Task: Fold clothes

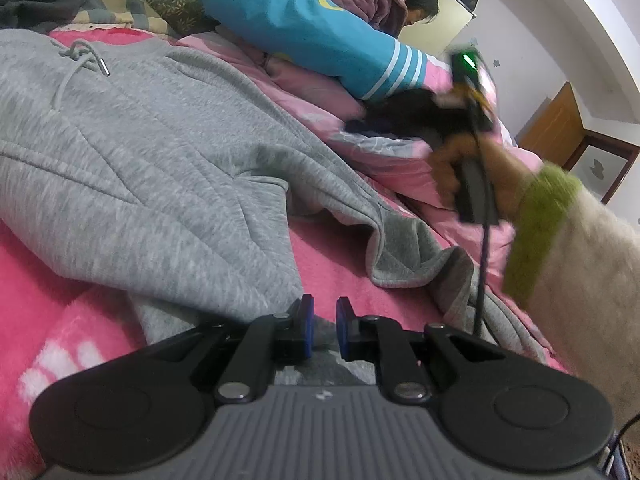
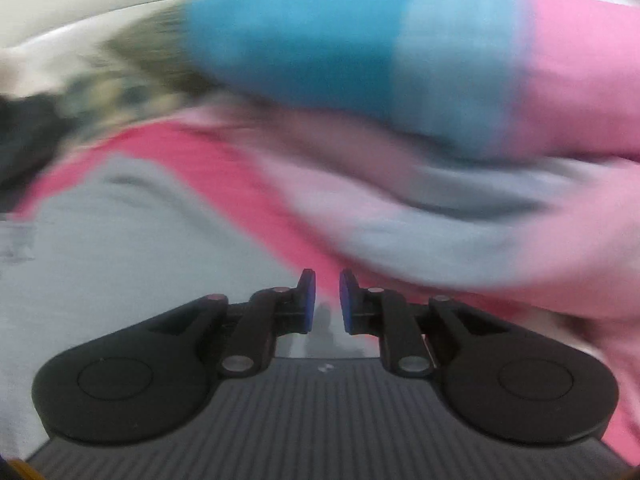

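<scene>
Left gripper (image 1: 323, 322): jaws nearly closed, narrow gap, pinching grey cloth low between the pads. Right gripper (image 2: 327, 300): jaws slightly apart, nothing between them; view blurred. Grey hoodie (image 1: 160, 152) lies spread on pink blanket (image 1: 60, 320).

Soft, even indoor light, no glare, left wrist view mostly sharp on the grey sweatshirt (image 1: 168, 152), blur on the person's right hand (image 1: 460, 168), fisheye bend at the edges, right wrist view smeared by motion, only the right claw (image 2: 327, 300) crisp
</scene>
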The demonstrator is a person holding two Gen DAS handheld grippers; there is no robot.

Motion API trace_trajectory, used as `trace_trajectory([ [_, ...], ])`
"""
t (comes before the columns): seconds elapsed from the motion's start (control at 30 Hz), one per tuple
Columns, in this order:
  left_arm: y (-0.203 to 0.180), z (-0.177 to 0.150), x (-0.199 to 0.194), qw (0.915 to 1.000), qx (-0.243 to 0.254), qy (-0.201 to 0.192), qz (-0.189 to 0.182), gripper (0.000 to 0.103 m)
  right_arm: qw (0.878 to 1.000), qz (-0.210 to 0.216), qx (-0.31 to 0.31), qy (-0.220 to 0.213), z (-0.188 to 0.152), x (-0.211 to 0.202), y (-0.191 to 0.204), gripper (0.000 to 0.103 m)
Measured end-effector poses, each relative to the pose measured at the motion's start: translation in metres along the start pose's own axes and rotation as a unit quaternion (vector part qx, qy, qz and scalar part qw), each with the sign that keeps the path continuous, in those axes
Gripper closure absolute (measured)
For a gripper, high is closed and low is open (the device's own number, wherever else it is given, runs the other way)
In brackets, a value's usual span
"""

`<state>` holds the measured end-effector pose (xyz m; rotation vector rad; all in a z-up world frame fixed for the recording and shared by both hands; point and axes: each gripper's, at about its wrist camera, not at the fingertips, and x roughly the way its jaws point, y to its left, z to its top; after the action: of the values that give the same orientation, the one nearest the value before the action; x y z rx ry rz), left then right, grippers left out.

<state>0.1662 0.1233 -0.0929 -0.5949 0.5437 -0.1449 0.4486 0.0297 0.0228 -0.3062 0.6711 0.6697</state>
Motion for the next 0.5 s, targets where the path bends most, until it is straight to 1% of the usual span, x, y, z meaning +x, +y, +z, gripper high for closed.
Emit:
trace_trajectory([
  [0.1,0.001,-0.001,0.0,1.0,-0.002,-0.001,0.0,0.092,0.997,0.071,-0.02,0.018,0.022,0.035,0.037,0.091],
  [0.13,0.001,-0.001,0.0,1.0,-0.002,-0.002,0.0,0.092,0.996,0.086,-0.016,0.024,0.029,0.052,0.046,0.091],
  [0.23,0.001,-0.001,0.0,1.0,-0.001,-0.004,0.0,0.092,0.992,0.113,0.009,0.05,0.045,0.104,0.064,0.091],
  [0.3,0.0,-0.002,0.0,1.0,0.001,-0.005,0.001,0.092,0.994,0.094,0.02,0.05,0.05,0.135,0.068,0.094],
  [0.37,0.002,-0.002,0.0,1.0,-0.002,-0.006,-0.001,0.092,0.994,0.094,0.056,0.031,0.056,0.149,0.062,0.095],
  [0.4,0.003,-0.002,0.0,1.0,-0.003,-0.006,-0.002,0.092,0.993,0.092,0.074,0.017,0.058,0.147,0.056,0.093],
  [0.43,0.003,-0.002,0.0,1.0,-0.005,-0.006,-0.003,0.092,0.994,0.07,0.082,0.006,0.061,0.139,0.051,0.089],
  [0.47,0.003,-0.002,0.0,1.0,-0.006,-0.006,-0.004,0.092,0.995,0.051,0.088,-0.003,0.064,0.131,0.045,0.089],
  [0.5,0.004,-0.002,0.0,0.9999,-0.007,-0.006,-0.004,0.092,0.995,0.043,0.09,-0.003,0.065,0.118,0.035,0.089],
])
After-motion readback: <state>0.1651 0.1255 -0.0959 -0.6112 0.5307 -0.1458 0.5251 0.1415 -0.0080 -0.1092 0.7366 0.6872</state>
